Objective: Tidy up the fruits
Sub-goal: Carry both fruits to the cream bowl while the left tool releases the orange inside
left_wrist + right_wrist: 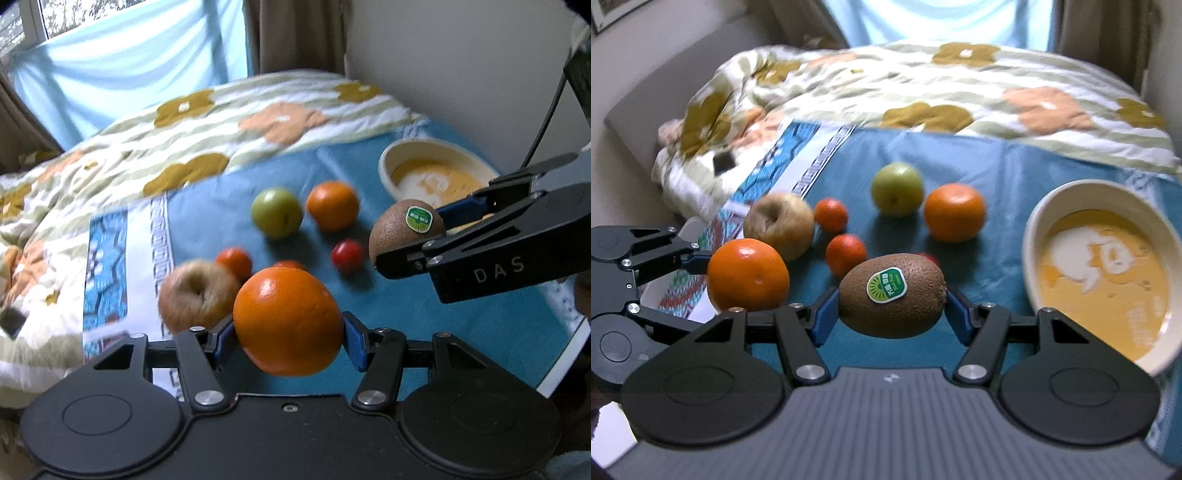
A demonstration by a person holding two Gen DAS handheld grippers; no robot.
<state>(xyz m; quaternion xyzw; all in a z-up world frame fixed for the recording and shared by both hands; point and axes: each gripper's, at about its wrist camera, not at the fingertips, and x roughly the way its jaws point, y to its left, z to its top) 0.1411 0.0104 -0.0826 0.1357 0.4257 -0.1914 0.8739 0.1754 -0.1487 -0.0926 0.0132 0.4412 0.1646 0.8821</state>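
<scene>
Left gripper (290, 330): jaws clamped on the orange (288, 321), lower centre.
Right gripper (892, 308): jaws pinching the kiwi (892, 295) end to end; may slip.
Bowl (1039, 218): right edge; fruit could roll across the bed.

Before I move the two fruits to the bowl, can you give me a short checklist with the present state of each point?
1. Left gripper shut on orange: ok, a pad on each side.
2. Right gripper shut on kiwi: ok, held by both ends.
3. Both fruits lifted off the cloth: cannot tell.
4. Bowl has room: ok, no fruit in it.
5. Bowl upright: ok.
6. Way from kiwi to bowl free: ok, no fruit between them.
</scene>
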